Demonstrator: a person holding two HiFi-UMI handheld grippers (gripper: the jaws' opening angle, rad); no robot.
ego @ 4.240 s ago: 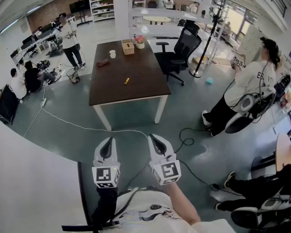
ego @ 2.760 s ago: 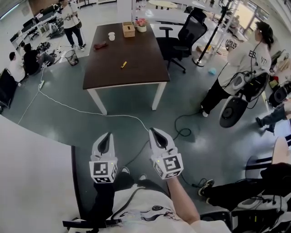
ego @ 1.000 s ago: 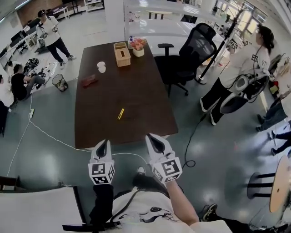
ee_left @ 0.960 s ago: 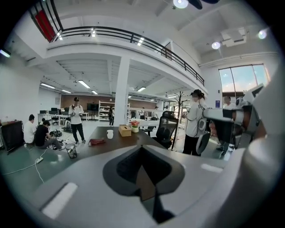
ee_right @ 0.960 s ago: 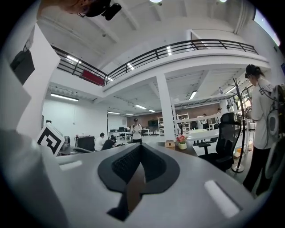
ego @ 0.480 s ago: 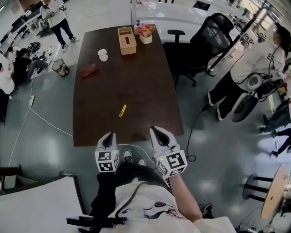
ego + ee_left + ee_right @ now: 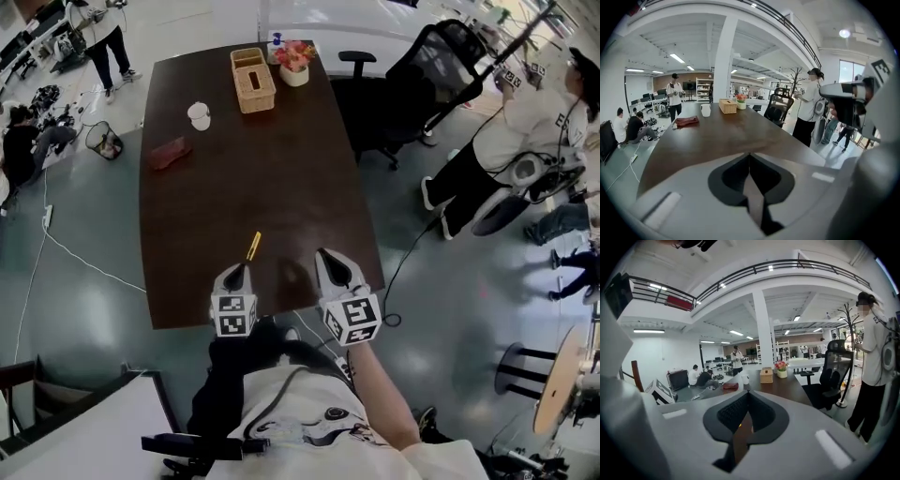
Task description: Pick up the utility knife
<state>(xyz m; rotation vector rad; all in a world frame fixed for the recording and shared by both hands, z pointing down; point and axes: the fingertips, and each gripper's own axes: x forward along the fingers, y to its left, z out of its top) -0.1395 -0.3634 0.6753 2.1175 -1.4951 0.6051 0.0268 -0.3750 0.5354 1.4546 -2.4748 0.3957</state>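
One yellow utility knife [image 7: 253,246] lies on the surface [image 7: 281,159]; two grippers, left tongs [image 7: 236,272] and right tongs [image 7: 330,258], both closed, empty.

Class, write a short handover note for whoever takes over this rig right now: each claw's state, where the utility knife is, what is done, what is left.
Grippers: the left claw is shut and empty, over the near end of the table. The right claw is shut and empty, beside it.
Things: the yellow utility knife lies flat on the table just ahead of the left claw, untouched.
Done: nothing grasped yet.
Left: open a claw, likely the left, lower it over the knife, close, lift.
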